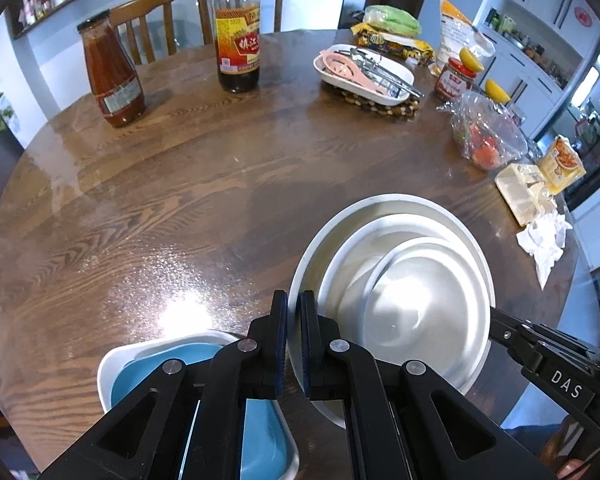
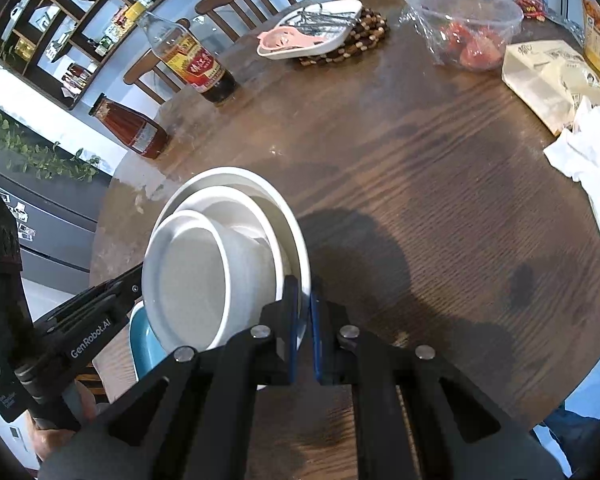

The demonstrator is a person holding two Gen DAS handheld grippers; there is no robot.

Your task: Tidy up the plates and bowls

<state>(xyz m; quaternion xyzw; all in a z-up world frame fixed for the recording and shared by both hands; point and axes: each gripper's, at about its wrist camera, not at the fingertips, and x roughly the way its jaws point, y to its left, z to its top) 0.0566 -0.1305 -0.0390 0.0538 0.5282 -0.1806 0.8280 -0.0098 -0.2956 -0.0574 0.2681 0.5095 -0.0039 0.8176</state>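
A stack of three white bowls (image 1: pixel 400 280) sits nested over the near part of the round wooden table (image 1: pixel 180 184), the smallest bowl (image 1: pixel 420 300) inside a middle one, both inside the big outer bowl (image 2: pixel 256 184). Both grippers grip that outer bowl by its rim, on opposite sides.

In the left wrist view, the left gripper (image 1: pixel 294 336) is at the stack's left edge. Its jaws are drawn together with the outer bowl's rim pinched between the blue pads, and the rest of the stack spreads to the right of the fingers. The right gripper shows there at the stack's right edge, its tip touching the rim.

In the right wrist view, the right gripper (image 2: pixel 305 332) has its jaws clamped on the outer rim on the stack's right side, with the bowls lying to its left. The left gripper reaches in from the far left side of the stack.

Below and left of the stack, near the table edge, lies a blue dish (image 1: pixel 204 364) set in a white tray (image 1: pixel 108 364).

Farther off stand a sauce jar (image 1: pixel 114 76), a dark bottle (image 1: pixel 238 36), a white dish of utensils (image 1: pixel 364 74) and a clear tub (image 2: pixel 466 24).
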